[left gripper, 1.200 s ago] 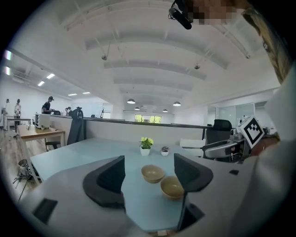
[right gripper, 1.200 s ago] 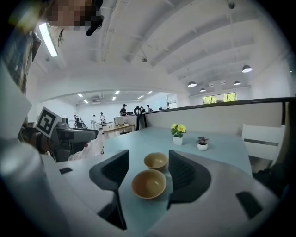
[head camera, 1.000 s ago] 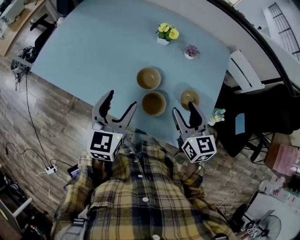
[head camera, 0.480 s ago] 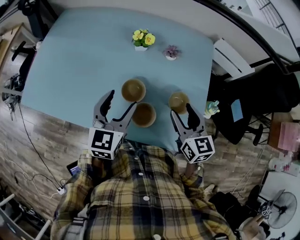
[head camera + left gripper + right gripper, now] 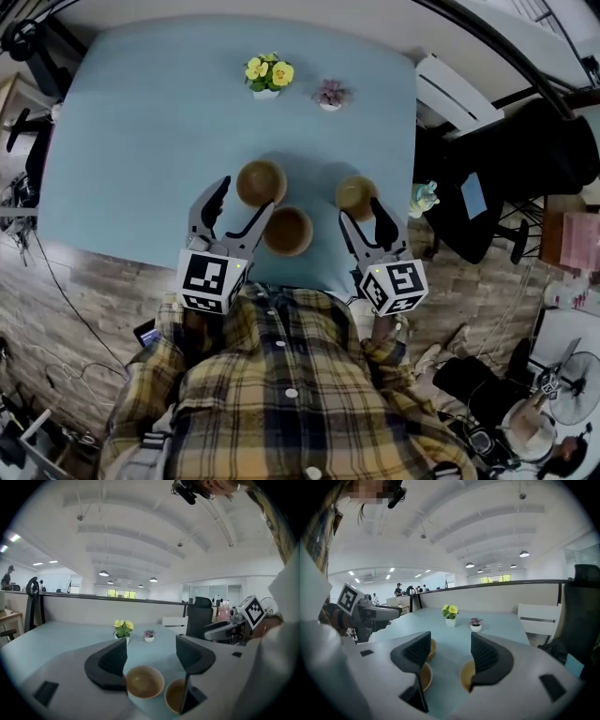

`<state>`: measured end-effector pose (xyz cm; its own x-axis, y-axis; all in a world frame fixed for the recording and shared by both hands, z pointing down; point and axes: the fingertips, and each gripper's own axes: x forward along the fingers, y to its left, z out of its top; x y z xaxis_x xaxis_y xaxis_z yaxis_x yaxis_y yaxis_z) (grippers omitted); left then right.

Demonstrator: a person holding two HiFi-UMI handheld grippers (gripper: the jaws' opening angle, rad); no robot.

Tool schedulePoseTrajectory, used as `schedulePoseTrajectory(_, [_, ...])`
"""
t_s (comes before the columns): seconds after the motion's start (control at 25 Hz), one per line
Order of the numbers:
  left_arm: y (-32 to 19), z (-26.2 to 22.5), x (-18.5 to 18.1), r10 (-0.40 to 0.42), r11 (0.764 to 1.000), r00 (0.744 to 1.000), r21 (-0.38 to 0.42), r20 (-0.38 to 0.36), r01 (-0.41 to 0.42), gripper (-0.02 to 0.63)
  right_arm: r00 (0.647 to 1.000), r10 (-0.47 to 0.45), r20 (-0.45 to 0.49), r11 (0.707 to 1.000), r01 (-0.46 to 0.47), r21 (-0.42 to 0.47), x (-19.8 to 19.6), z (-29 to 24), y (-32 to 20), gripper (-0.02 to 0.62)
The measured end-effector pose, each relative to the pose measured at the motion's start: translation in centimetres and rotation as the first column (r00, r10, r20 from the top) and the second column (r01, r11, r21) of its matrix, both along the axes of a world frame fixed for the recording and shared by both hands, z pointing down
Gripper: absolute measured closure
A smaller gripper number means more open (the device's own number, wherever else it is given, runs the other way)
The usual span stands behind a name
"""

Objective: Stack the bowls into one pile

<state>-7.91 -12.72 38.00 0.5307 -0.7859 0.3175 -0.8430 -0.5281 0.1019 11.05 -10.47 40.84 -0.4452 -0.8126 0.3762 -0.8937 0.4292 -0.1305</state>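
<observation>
Three tan bowls stand apart on the light blue table point(image 5: 141, 141): a far one point(image 5: 261, 182), a near middle one point(image 5: 288, 231) and a right one point(image 5: 356, 195). My left gripper point(image 5: 242, 199) is open, its tips just left of the far and middle bowls. The left gripper view has the far bowl point(image 5: 144, 682) below the open jaws point(image 5: 150, 656) and the middle bowl point(image 5: 176, 695) partly behind the right jaw. My right gripper point(image 5: 364, 214) is open, its tips at the right bowl's near edge. Under its jaws point(image 5: 449, 656) lie the right bowl point(image 5: 466, 676) and the middle bowl point(image 5: 425, 677).
A white pot of yellow flowers point(image 5: 265, 73) and a small purple plant point(image 5: 329, 93) stand at the table's far side. A black chair point(image 5: 487, 187) is off the right edge. The table's near edge runs just in front of the person's plaid shirt point(image 5: 281, 375).
The head view has swung, so the table and bowls sit further left in the picture and nearer the left gripper's tips. Both grippers have stayed open and hold nothing.
</observation>
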Motion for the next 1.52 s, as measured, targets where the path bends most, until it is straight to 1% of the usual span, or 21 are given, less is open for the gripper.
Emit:
schedulePoseTrajectory(0.12, [0.1,0.6,0.3,0.019,1.0,1.0,-0.02,0.0,-0.019,0.288,0.999,0.017,-0.029,0.999,-0.018,-0.029,0.4,0.9,-0.3,0.345])
schedulePoseTrajectory(0.32, [-0.3,1.3,0.3,0.024,0.999,1.0,-0.035,0.009,-0.024,0.29,0.997,0.03,-0.075,0.998,-0.034,-0.05,1.3,2.3,-1.7,0.345])
schedulePoseTrajectory(0.44, [-0.5,2.0,0.4,0.024,0.999,1.0,-0.048,0.014,-0.024,0.293,0.992,0.021,-0.127,0.997,-0.031,-0.075,2.0,3.7,-2.5,0.345])
schedulePoseTrajectory(0.72, [-0.7,2.8,1.2,0.026,0.997,0.999,-0.067,0.023,-0.024,0.298,0.963,-0.025,-0.268,0.987,-0.018,-0.157,4.4,7.8,-4.3,0.345])
schedulePoseTrajectory(0.92, [-0.9,3.6,1.6,0.026,0.996,0.999,-0.091,0.03,-0.024,0.302,0.938,-0.065,-0.341,0.971,-0.019,-0.236,6.3,11.4,-5.3,0.345])
schedulePoseTrajectory(1.24, [-1.2,4.8,2.4,0.033,0.993,0.999,-0.118,0.041,-0.028,0.305,0.918,-0.123,-0.377,0.94,-0.013,-0.34,8.1,15.5,-6.2,0.345])
schedulePoseTrajectory(1.44, [-1.3,5.2,2.5,0.033,0.992,0.998,-0.125,0.046,-0.027,0.306,0.912,-0.153,-0.381,0.927,-0.001,-0.375,8.4,16.8,-6.4,0.35])
schedulePoseTrajectory(1.52, [-1.2,5.2,2.5,0.033,0.992,0.998,-0.126,0.048,-0.026,0.306,0.907,-0.162,-0.389,0.925,0.002,-0.38,8.4,17.1,-6.4,0.371])
